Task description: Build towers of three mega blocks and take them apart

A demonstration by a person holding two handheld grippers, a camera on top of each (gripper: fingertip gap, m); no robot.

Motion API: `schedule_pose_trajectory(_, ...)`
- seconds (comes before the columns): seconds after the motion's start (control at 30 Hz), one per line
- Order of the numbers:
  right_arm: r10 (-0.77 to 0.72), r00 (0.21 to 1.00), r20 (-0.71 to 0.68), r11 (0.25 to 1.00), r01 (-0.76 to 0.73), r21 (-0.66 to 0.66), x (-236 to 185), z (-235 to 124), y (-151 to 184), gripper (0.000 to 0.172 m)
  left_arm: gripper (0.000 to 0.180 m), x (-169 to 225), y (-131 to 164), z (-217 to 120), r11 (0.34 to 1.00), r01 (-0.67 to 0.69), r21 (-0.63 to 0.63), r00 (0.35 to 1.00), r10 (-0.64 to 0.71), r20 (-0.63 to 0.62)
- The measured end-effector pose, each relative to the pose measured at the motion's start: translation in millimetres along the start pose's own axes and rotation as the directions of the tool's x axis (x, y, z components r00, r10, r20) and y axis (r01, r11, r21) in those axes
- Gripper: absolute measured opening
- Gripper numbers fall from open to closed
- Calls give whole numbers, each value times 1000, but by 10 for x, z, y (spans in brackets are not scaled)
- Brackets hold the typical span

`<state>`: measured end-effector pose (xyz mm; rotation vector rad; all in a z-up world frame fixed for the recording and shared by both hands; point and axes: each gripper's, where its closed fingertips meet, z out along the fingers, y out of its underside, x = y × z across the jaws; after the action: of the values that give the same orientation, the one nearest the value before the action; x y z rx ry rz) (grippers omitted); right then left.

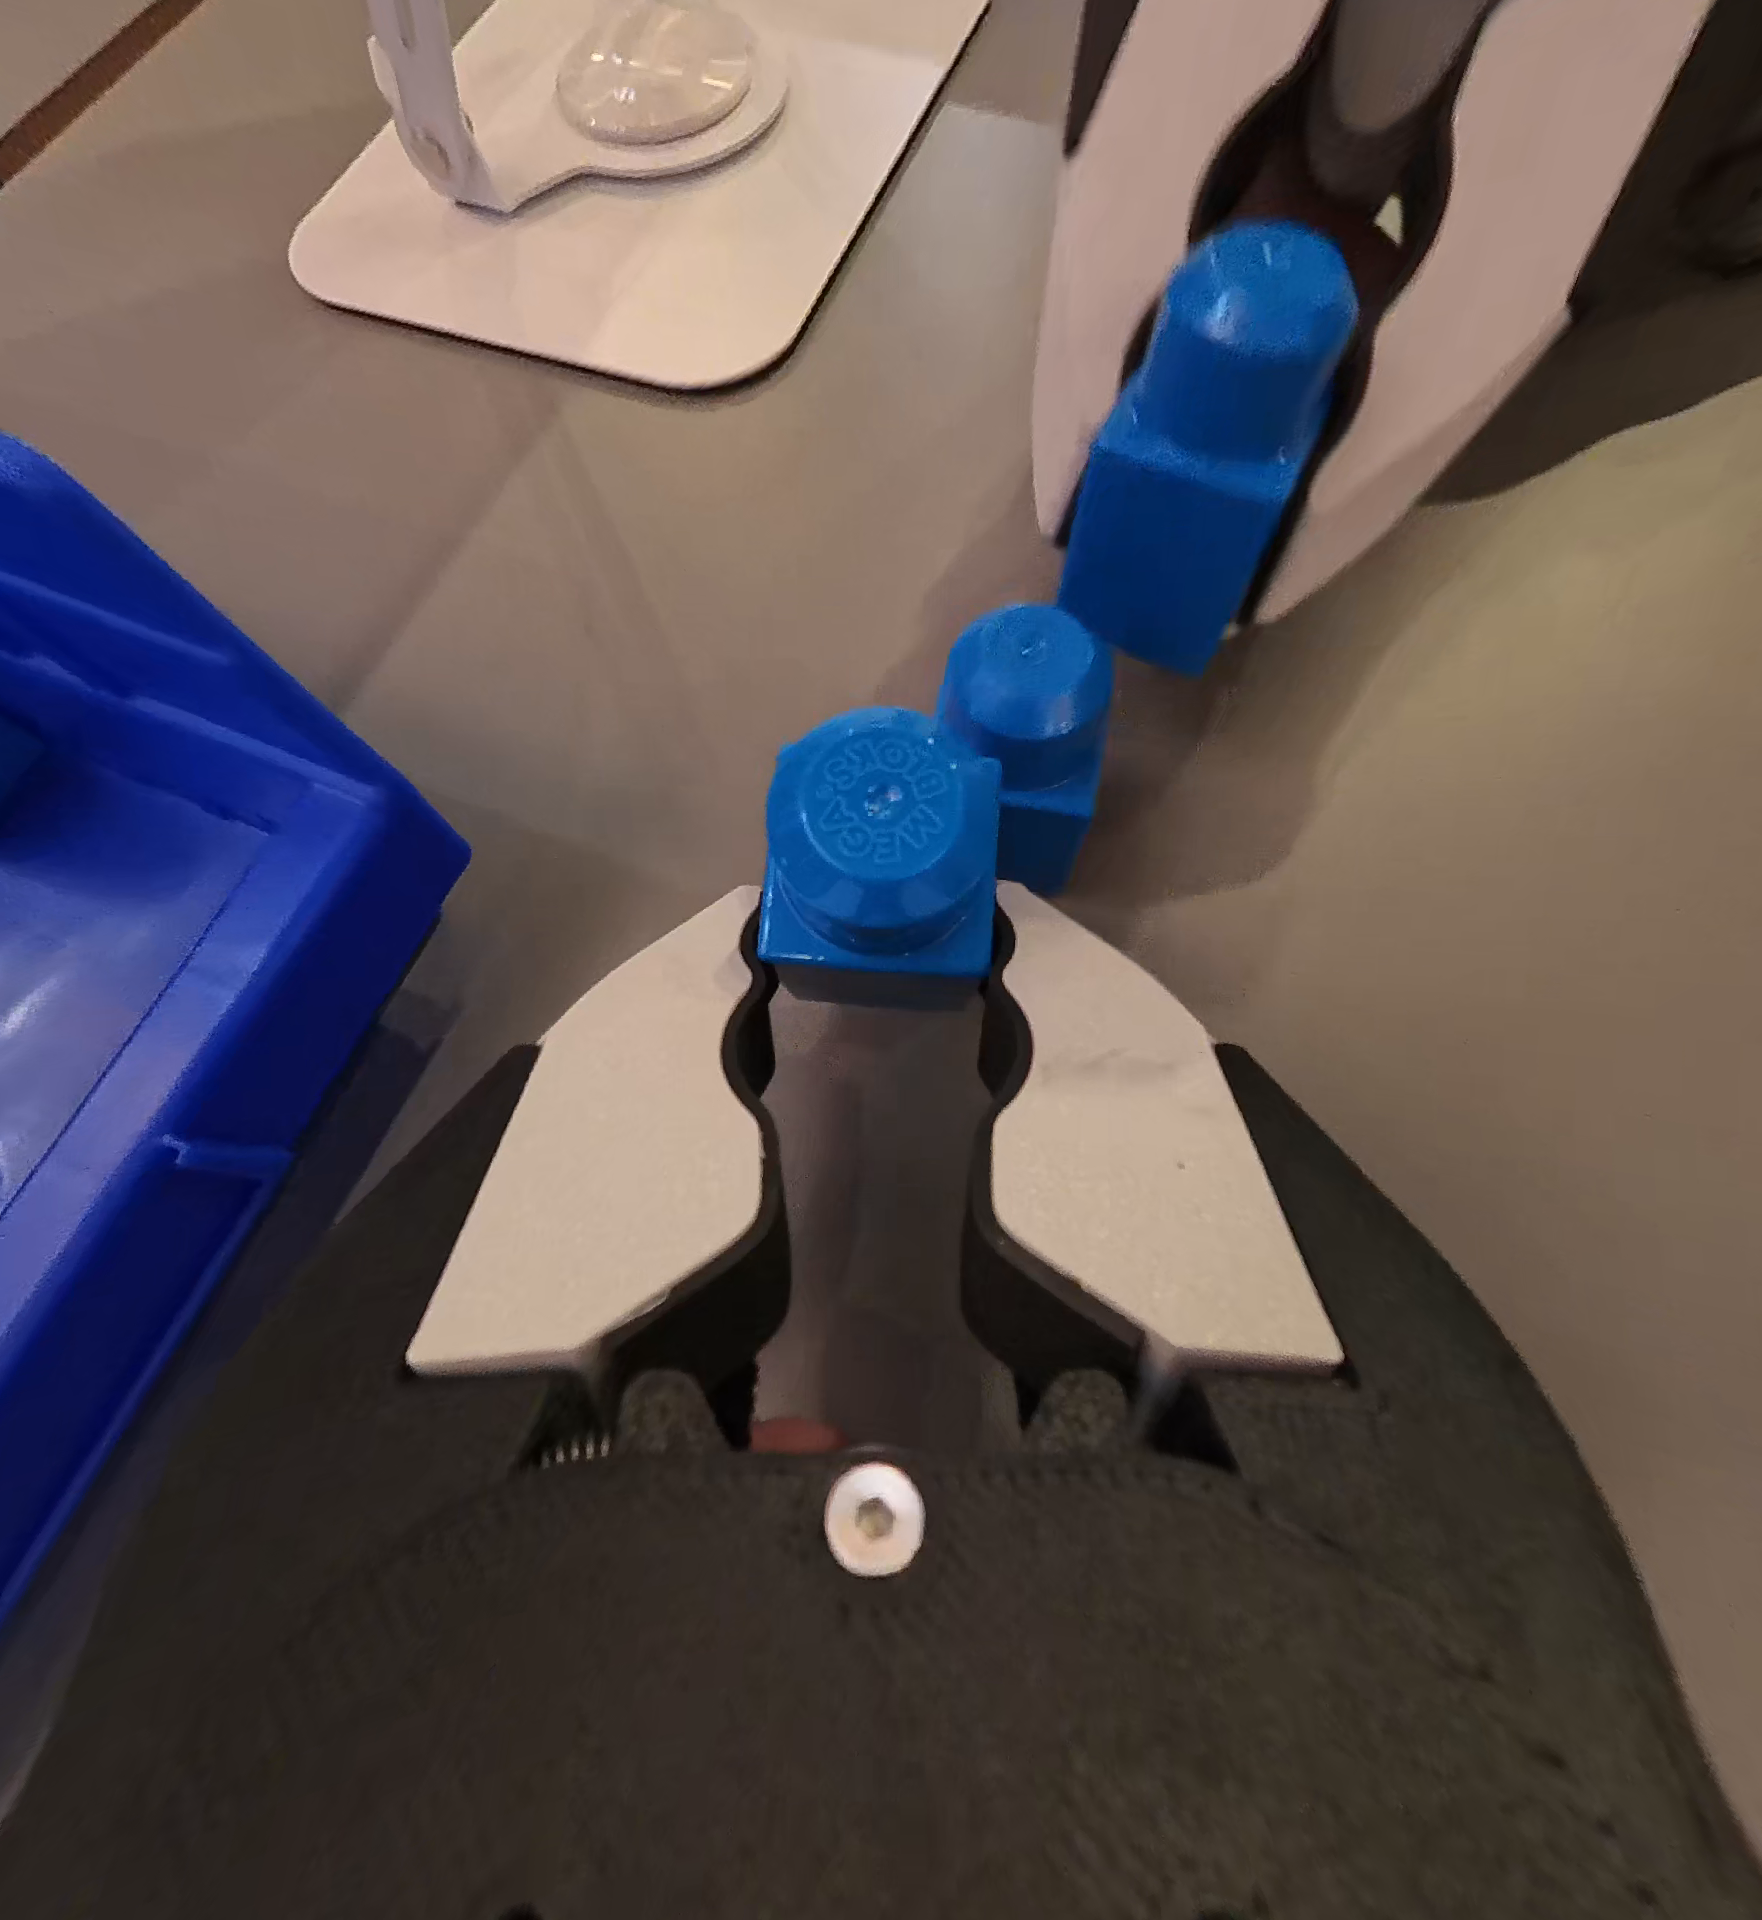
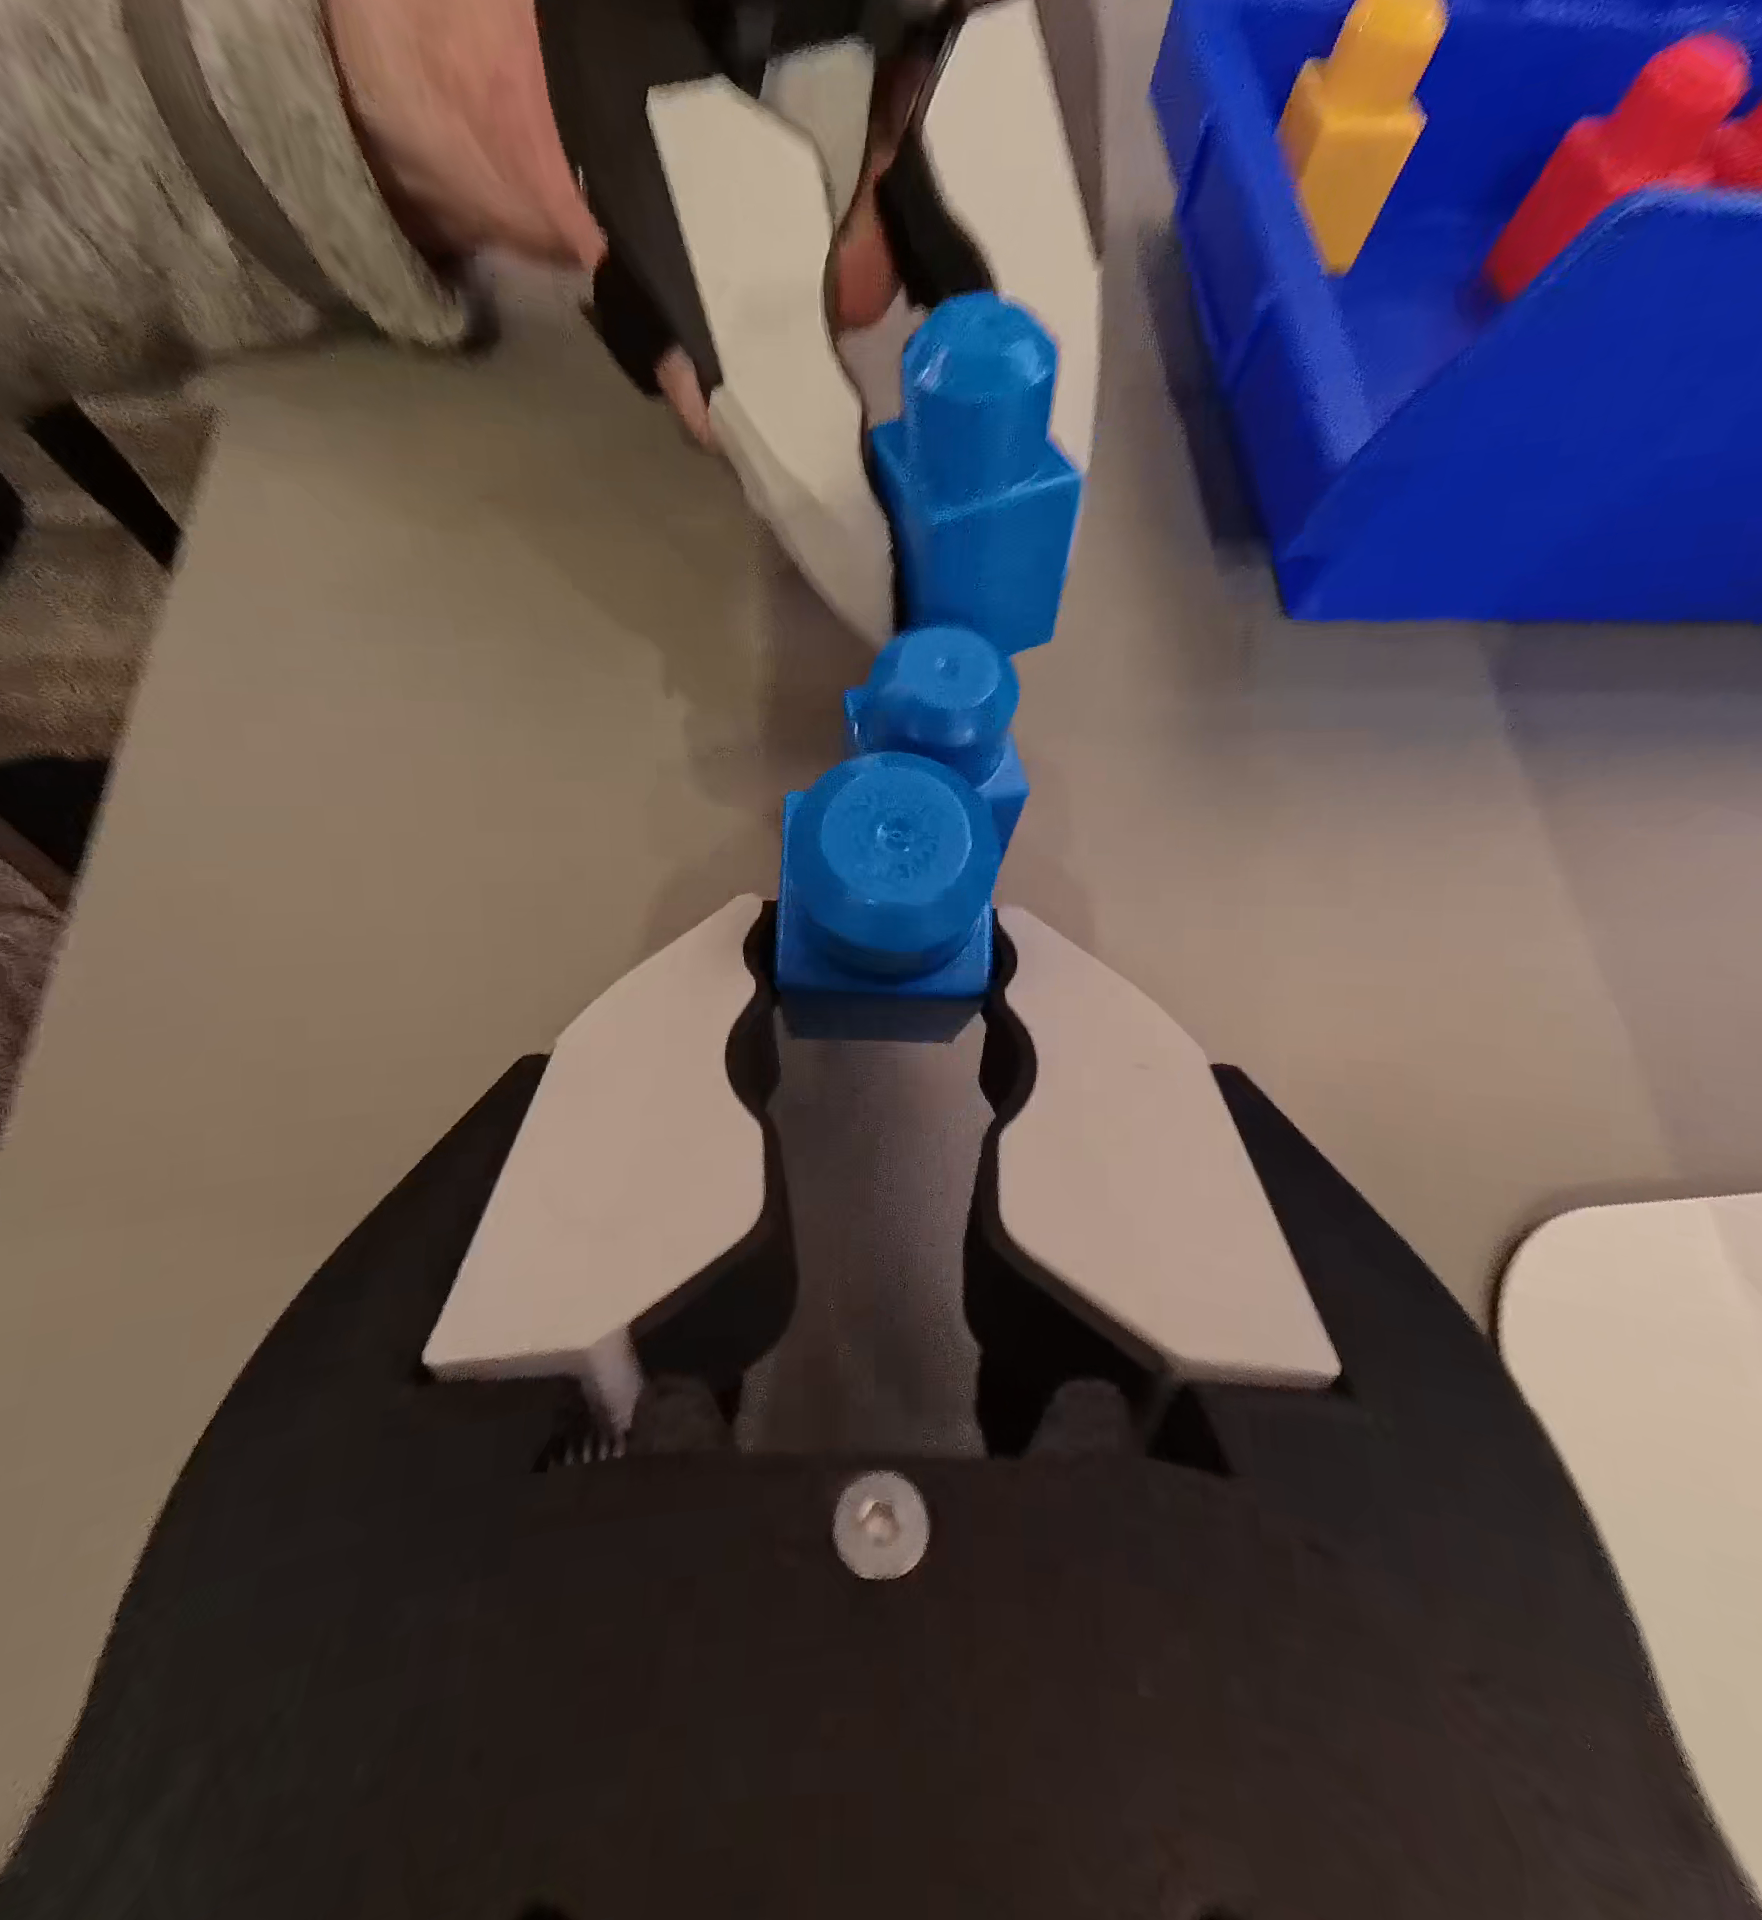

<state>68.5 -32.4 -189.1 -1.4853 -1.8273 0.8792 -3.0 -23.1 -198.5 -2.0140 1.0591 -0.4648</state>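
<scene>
Three blue mega blocks show in both views. My left gripper (image 1: 877,925) is shut on one blue block (image 1: 882,862), with both pads pressing on its square base and its stud facing the camera. My right gripper (image 2: 877,930) is shut on another blue block (image 2: 887,894) in the same way. A third blue block (image 1: 1033,748) stands on the grey table between the two and also shows in the right wrist view (image 2: 944,717). Each view shows the other gripper farther off with its block: the right gripper (image 1: 1168,582) with its block (image 1: 1209,447), and the left gripper (image 2: 970,582) with its block (image 2: 981,488).
A blue bin (image 1: 233,935) stands at the left; in the right wrist view the bin (image 2: 1479,468) holds a yellow block (image 2: 1360,135) and red blocks (image 2: 1635,145). A white mat (image 1: 648,260) with a white stand lies beyond. A sleeve (image 2: 181,156) and the table edge are at the left. The tips of one gripper are about 8 cm away from the tips of the other.
</scene>
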Motion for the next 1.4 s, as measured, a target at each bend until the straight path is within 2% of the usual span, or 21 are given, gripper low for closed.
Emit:
schedule_pose_trajectory(0.1,30,1000,-8,996,-30,80,107,-220,-116,37,36,88,-176,-98,999,8,33,999,-7,-46)
schedule_pose_trajectory(0.27,42,998,-37,980,-34,197,263,-591,-332,37,36,243,-445,-136,994,-88,-61,995,85,-52)
schedule_pose_trajectory(0.5,-43,997,-62,946,61,317,223,-956,-603,37,36,253,-674,207,953,-229,-201,973,226,-40)
schedule_pose_trajectory(0.57,-60,996,-64,946,77,315,190,-956,-614,37,36,261,-688,314,931,-264,-253,964,263,-41)
schedule_pose_trajectory(0.93,-129,989,-74,958,144,249,159,-838,-489,37,36,413,-891,512,891,-346,-294,938,333,-96)
schedule_pose_trajectory(1.03,-155,985,-72,961,167,220,145,-804,-423,37,36,444,-935,499,884,-363,-294,932,349,-100)
schedule_pose_trajectory(1.4,-218,975,-54,940,224,258,69,-901,-453,37,36,528,-1063,357,874,-399,-277,917,378,-128)
